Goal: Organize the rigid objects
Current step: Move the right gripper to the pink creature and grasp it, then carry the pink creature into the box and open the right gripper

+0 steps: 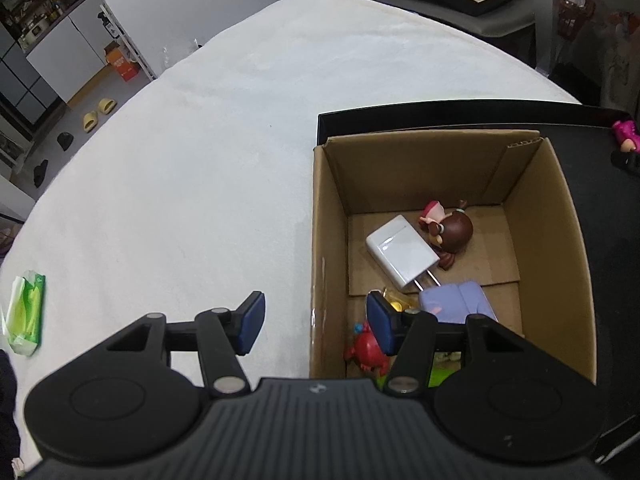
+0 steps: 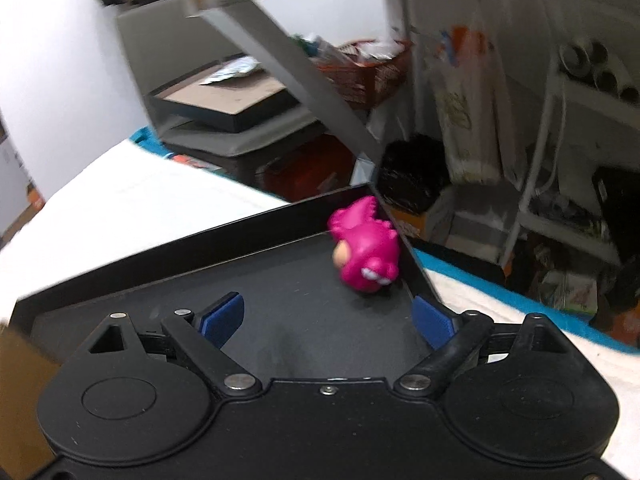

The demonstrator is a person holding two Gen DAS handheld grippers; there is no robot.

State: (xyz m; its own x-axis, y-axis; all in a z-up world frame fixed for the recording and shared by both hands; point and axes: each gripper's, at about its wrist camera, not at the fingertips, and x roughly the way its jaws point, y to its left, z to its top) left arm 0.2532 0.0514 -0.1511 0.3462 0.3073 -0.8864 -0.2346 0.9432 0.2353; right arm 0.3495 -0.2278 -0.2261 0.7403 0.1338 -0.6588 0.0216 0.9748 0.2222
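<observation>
Step in hand, as I read it: fetching the last loose toy for the cardboard box (image 1: 452,184).

Right gripper (image 2: 328,318): jaws spread wide, nothing between them. It hovers low over the black tray (image 2: 160,256), aimed at the pink toy (image 2: 366,250). The toy lies on its side in the tray's far corner, touching or nearly touching the side wall. It sits ahead of the fingertips, not yet between them. The right wrist view is blurred, so the toy's exact pose is hard to read.

Left gripper (image 1: 316,320): jaws also wide open and empty, straddling the near-left wall of the box, one pad outside over the white cloth (image 1: 200,160), one pad inside.

Box contents:
- white charger (image 1: 400,250), prongs toward the camera
- brown-haired doll (image 1: 452,232), touching the charger
- purple block (image 1: 456,300)
- red toy (image 1: 366,350) in the near corner
- something yellow and something green, mostly hidden by the gripper

The green packet (image 1: 26,312) sits well apart on the cloth. Can't tell whether it belongs to the job.

Next move, my call: push the right gripper forward until the pads bracket the pink toy. The tray wall crowds the right pad, so the approach probably has to angle in from the open side. Risk is wedging the toy deeper into the corner.
</observation>
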